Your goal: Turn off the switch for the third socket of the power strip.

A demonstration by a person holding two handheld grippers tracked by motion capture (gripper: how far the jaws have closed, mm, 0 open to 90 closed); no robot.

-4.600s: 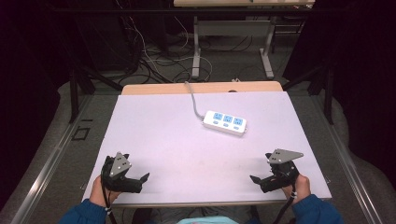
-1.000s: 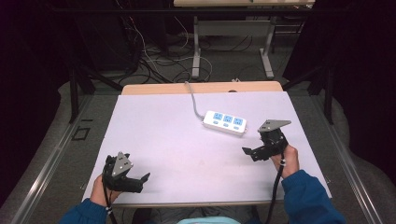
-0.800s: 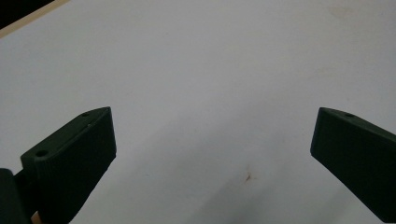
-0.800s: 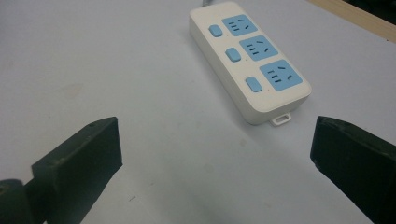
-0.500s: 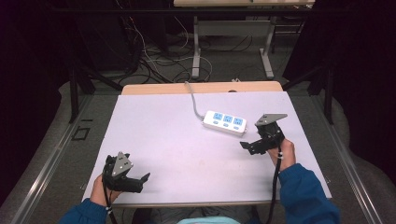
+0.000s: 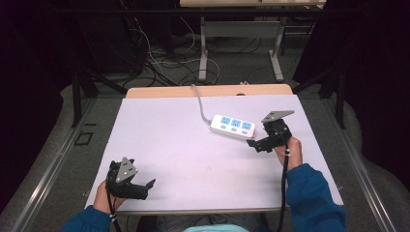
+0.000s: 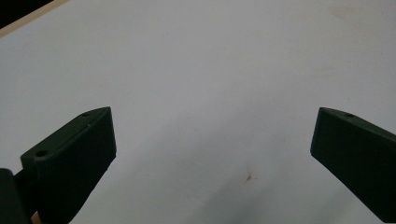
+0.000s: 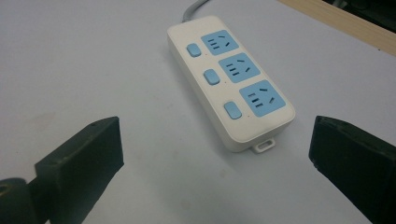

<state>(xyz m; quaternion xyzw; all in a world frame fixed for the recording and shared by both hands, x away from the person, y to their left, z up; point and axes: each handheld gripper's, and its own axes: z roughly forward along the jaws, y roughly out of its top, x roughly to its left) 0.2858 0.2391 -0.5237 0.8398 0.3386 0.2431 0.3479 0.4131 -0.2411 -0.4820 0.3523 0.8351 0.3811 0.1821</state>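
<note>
A white power strip (image 6: 232, 126) with three blue sockets and three blue switches lies flat on the pale table (image 6: 183, 145), right of centre. Its grey cord (image 6: 199, 103) runs off the far edge. In the right gripper view the power strip (image 8: 231, 79) lies just ahead of the jaws, which stand wide apart. My right gripper (image 6: 257, 143) hovers open just off the strip's near right end, held by a hand in a blue sleeve. My left gripper (image 6: 145, 187) rests open near the front left edge, with only bare table (image 7: 210, 84) between its jaws.
The table's wooden far edge (image 6: 208, 91) shows behind the pale top. Beyond it are metal desk legs (image 6: 203, 48) and tangled cables (image 6: 159, 58) on the floor. A small brown mark (image 7: 249, 176) sits on the table ahead of the left gripper.
My right gripper has moved from the front right corner forward and leftward, up to the power strip's end. The left gripper has stayed in place.
</note>
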